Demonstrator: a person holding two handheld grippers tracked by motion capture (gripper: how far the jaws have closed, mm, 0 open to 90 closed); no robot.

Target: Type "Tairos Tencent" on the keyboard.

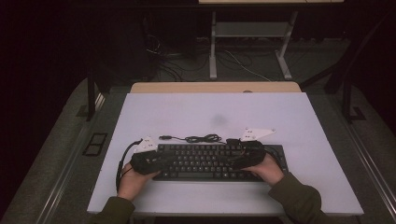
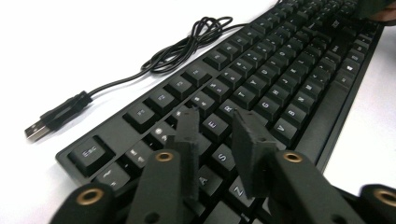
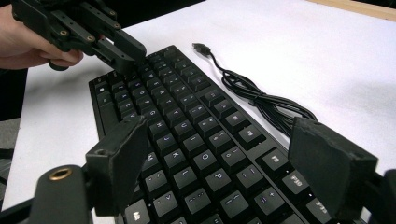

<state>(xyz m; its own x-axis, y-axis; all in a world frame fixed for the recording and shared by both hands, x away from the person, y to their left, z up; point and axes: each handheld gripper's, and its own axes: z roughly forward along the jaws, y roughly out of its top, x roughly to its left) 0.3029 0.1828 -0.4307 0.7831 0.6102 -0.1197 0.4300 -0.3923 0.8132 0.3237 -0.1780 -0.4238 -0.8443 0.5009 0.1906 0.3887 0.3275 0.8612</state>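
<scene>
From the high view, a black keyboard (image 1: 212, 161) lies across the near half of the white table (image 1: 187, 112), its long side running left to right; the left gripper (image 1: 156, 162) sits over the keyboard's left end, held in the person's left hand (image 1: 133, 179); the right gripper (image 1: 233, 161) sits over the right part of the keys, with the right hand (image 1: 271, 169) behind it; the keyboard's cable (image 1: 198, 138) lies loosely bundled on the table just beyond the top edge of the keys, plug end pointing left; both sleeves (image 1: 299, 198) come in from the bottom edge.

Over to the left gripper view: the left gripper (image 2: 218, 128) hangs low above the letter rows at the keyboard's (image 2: 280, 79) left end, jaws narrow with a small gap between them and nothing gripped, the tips just over the keys around E and R; whether they touch a key I cannot tell; the USB plug (image 2: 39, 129) rests on the table to the left, its cable (image 2: 187, 44) coiled farther back.

Now the right gripper view: the right gripper (image 3: 224, 154) has its jaws set wide apart with nothing between them, hovering above the keyboard's (image 3: 177, 116) right-hand letter keys; farther off, the left gripper (image 3: 123, 59) points its tips down at the far keys, held by the hand (image 3: 28, 44); the cable (image 3: 261, 100) trails along the table to the right.
</scene>
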